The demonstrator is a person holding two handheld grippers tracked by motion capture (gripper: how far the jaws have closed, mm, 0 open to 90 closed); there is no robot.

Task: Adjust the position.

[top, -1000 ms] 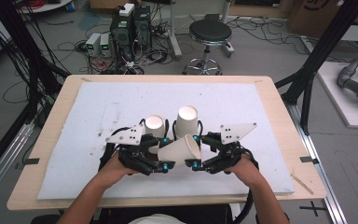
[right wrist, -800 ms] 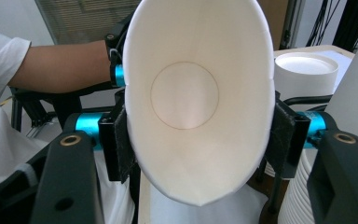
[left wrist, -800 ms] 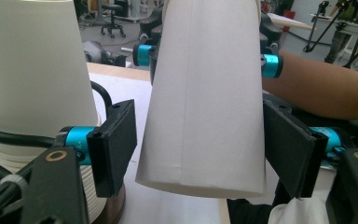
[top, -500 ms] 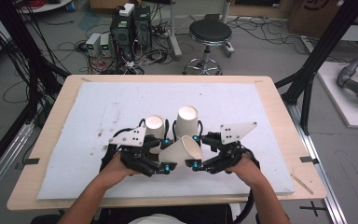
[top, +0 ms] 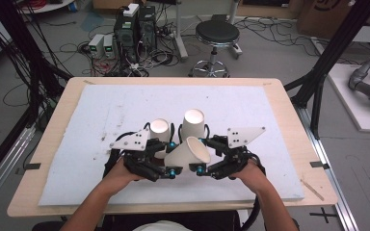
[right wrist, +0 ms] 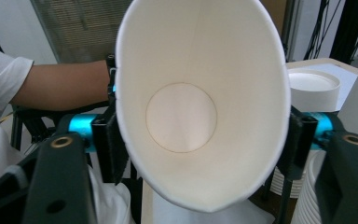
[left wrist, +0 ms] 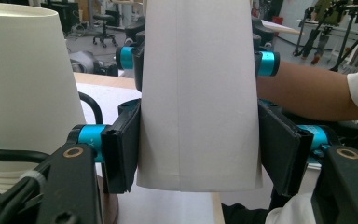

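Holding: both grippers clamp one white paper cup [top: 189, 153] between them, just off the table's near edge at about 6 o'clock of the white mat [top: 101, 115].
Left gripper [top: 166, 171]: jaws pressed on the cup's narrow base end, one pad on each side wall (the left gripper view shows the black pads [left wrist: 121, 149] flush against the paper).
Right gripper [top: 202, 168]: jaws closed on the wide rim end; in the right gripper view the mouth of the cup [right wrist: 200, 102] looks squeezed into an oval.
Cup attitude: lying tilted, mouth towards 3 o'clock and slightly up, lifted clear of the mat.
Neighbours: two cup stacks stand upside down just beyond, the left stack [top: 159, 132] at about 11 o'clock of the held cup, the right stack [top: 193, 122] at 12 o'clock, near it but apart.
Step in hand (my reading): passing or separating the cup between the two grippers.
Doing it well: ease the rim grip before the paper creases, keep the base grip firm, and pull along the cup's own axis.
Risk: swinging the cup towards 12 o'clock could knock over a stack.
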